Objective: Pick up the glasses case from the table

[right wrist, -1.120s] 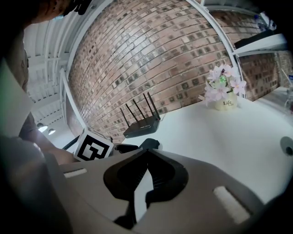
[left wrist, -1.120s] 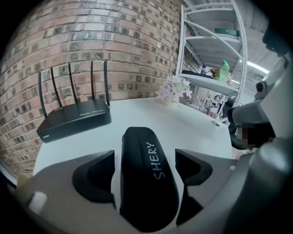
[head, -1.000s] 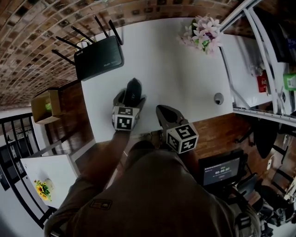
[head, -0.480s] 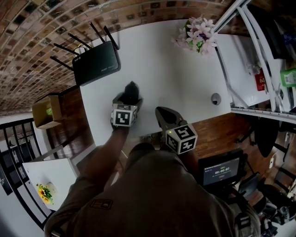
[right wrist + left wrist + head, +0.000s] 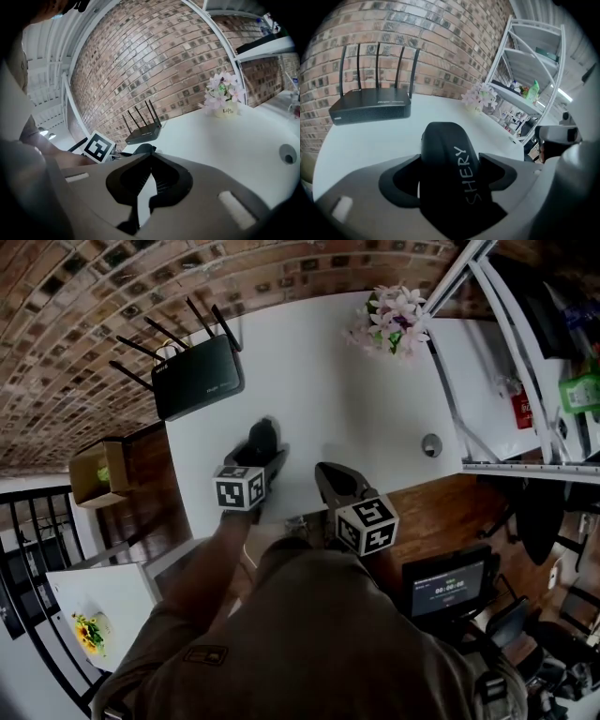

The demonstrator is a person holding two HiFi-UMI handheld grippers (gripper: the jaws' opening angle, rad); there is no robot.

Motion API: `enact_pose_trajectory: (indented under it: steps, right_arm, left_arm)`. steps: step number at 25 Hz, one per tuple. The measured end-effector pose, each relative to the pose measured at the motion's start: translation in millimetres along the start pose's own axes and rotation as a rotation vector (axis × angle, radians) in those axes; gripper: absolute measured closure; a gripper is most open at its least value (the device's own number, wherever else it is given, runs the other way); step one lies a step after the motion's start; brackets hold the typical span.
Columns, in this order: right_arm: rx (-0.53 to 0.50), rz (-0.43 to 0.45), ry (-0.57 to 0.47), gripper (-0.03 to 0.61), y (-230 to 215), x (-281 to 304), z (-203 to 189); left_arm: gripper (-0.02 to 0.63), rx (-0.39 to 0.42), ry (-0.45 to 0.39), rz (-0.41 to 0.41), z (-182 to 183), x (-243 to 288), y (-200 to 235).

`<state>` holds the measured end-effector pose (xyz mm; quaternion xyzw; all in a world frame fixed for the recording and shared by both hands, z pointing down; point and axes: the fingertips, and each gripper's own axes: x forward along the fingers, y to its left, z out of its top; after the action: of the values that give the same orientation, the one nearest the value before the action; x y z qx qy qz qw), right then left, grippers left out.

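The glasses case [image 5: 450, 173] is black and rounded, with "SHERY" in pale letters on it. My left gripper [image 5: 451, 165] is shut on it, one jaw pressed against each side. In the head view the case [image 5: 262, 439] sticks out ahead of the left gripper [image 5: 260, 454] over the left part of the white table [image 5: 347, 399]. I cannot tell whether the case touches the table. My right gripper [image 5: 330, 472] hovers at the table's near edge, to the right of the left one. Its jaws [image 5: 151, 159] are shut with nothing between them.
A black router [image 5: 199, 378] with several antennas sits at the table's far left. A pot of pink flowers [image 5: 394, 320] stands far right, and a small grey round cap [image 5: 431, 444] lies near the right edge. White shelving [image 5: 525, 362] stands right of the table, and a cardboard box [image 5: 98, 472] sits on the floor to its left.
The left gripper, still shut on the case, has shifted slightly toward the person and to the left. The right gripper has stayed about where it was.
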<state>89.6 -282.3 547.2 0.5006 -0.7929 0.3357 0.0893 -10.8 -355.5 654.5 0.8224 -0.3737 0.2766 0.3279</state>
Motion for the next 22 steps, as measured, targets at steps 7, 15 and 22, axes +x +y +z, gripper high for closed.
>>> enact_pose_trajectory:
  steps: [7, 15, 22]
  right_arm:
    - [-0.038, 0.036, -0.044, 0.568, 7, -16, 14]
    - [-0.081, 0.121, -0.099, 0.568, 16, -49, 24]
    - [-0.091, 0.192, -0.117, 0.568, 22, -72, 12]
  left_arm:
    - [0.230, -0.045, -0.190, -0.045, 31, -51, -31]
    - [0.230, -0.122, -0.394, -0.042, 45, -118, -69]
    - [0.230, -0.173, -0.494, -0.032, 27, -164, -102]
